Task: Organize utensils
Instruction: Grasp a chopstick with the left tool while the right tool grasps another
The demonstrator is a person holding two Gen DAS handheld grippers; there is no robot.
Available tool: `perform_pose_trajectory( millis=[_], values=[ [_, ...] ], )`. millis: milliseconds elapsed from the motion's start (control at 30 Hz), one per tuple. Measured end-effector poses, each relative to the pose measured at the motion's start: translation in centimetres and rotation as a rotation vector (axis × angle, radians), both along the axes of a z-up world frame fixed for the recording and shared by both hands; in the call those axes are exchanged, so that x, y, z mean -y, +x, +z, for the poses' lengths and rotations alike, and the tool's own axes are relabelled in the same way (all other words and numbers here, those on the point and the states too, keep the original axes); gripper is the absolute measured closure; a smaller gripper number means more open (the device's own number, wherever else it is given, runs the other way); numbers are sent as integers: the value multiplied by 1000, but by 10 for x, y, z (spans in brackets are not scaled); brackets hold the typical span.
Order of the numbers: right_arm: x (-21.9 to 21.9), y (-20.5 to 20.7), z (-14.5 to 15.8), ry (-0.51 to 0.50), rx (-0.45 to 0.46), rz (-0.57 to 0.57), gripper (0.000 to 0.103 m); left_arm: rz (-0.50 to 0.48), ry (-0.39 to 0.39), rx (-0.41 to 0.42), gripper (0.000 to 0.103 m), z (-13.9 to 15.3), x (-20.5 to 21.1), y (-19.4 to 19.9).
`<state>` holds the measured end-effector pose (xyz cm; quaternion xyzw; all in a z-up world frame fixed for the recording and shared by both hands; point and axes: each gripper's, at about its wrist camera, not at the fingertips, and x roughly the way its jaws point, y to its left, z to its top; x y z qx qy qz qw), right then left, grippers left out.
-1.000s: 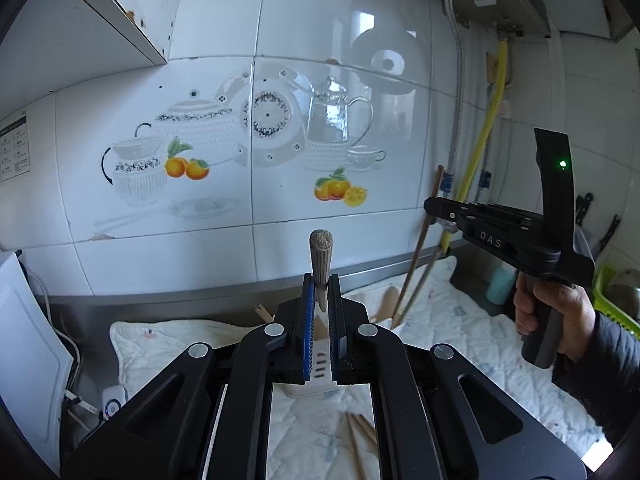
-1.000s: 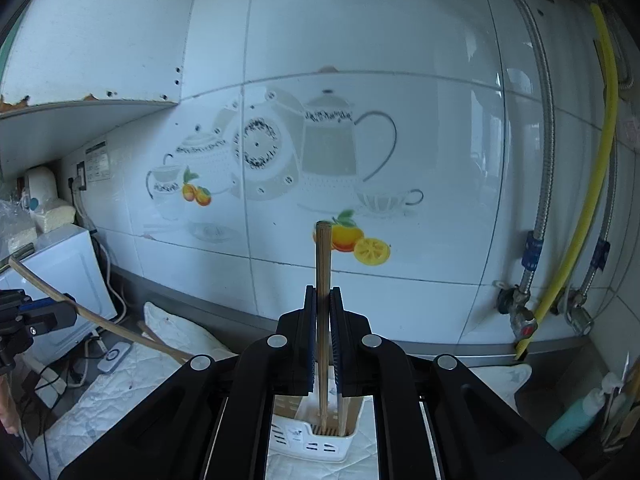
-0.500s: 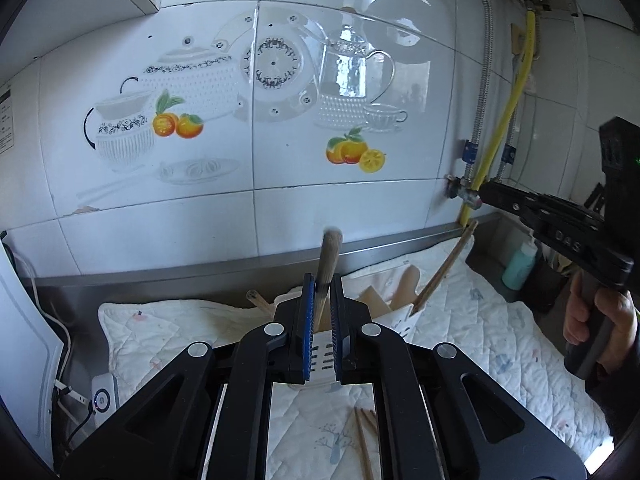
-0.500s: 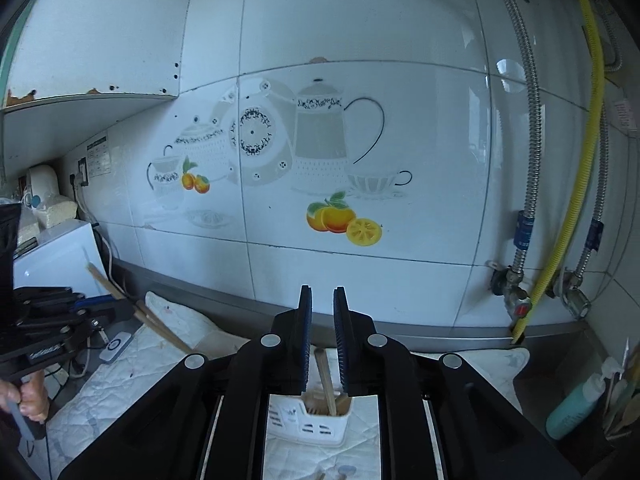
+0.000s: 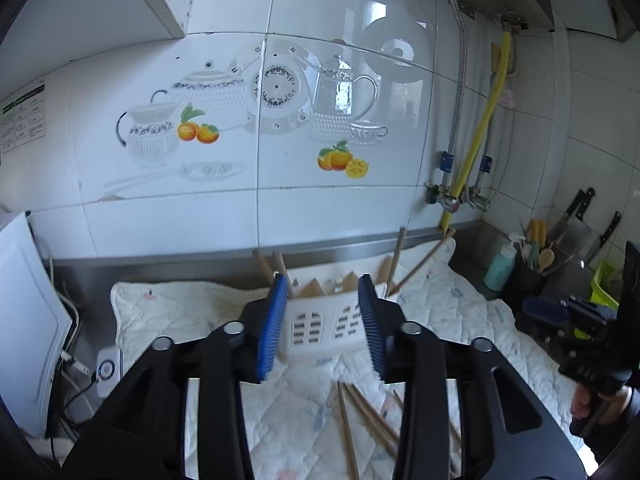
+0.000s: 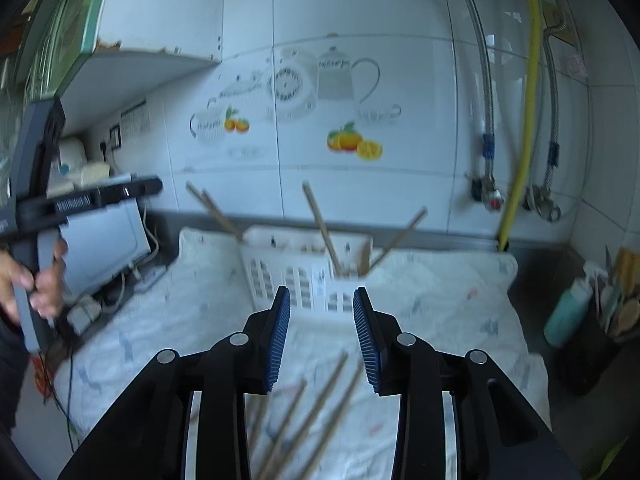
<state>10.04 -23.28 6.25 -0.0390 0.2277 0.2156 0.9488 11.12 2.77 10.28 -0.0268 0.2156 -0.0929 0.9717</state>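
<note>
A white slotted utensil holder (image 5: 320, 326) stands on the quilted mat and holds several wooden utensils that lean out of its top (image 5: 396, 256). It also shows in the right wrist view (image 6: 304, 276) with wooden sticks (image 6: 322, 226) in it. My left gripper (image 5: 324, 322) is open and empty, its jaws spread either side of the holder, short of it. My right gripper (image 6: 322, 330) is open and empty, a little in front of the holder. Loose wooden chopsticks lie on the mat below each gripper (image 5: 360, 412) (image 6: 312, 412).
The white quilted mat (image 5: 168, 312) covers the counter below a tiled wall. A white appliance (image 5: 24, 312) with cables stands at the left. A teal bottle (image 5: 500, 266), a utensil pot and knives (image 5: 580, 232) stand at the right. Yellow and metal pipes (image 5: 476, 152) run down the wall.
Both grippers have let go of their wooden utensils, which now stand in the holder. Both have opened wide and drawn back from the holder.
</note>
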Motion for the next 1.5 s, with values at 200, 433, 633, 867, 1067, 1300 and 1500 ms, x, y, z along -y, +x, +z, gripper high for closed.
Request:
perform_pose_trajectory(
  millis=[200, 433, 633, 867, 1067, 1300, 1500],
  values=[
    [0, -41, -65, -108, -70, -48, 71, -13, 22, -87, 64, -52, 8, -43],
    [1, -58, -121, -71, -187, -91, 71, -14, -46, -234, 64, -123, 7, -74],
    [5, -53, -144, -11, -256, -138, 71, -34, -58, -344, 64, -176, 16, -86],
    [2, -49, -155, 10, -291, -142, 71, -61, -30, -380, 65, -204, 31, -83],
    [0, -46, -160, 15, -310, -145, 73, -73, -18, -382, 74, -214, 36, -73],
    [-1, -45, -162, 17, -312, -144, 73, -70, 24, -376, 81, -225, 44, -66],
    [-2, -41, -168, 23, -327, -147, 75, -28, 45, -368, 95, -225, 44, -64]
  ],
)
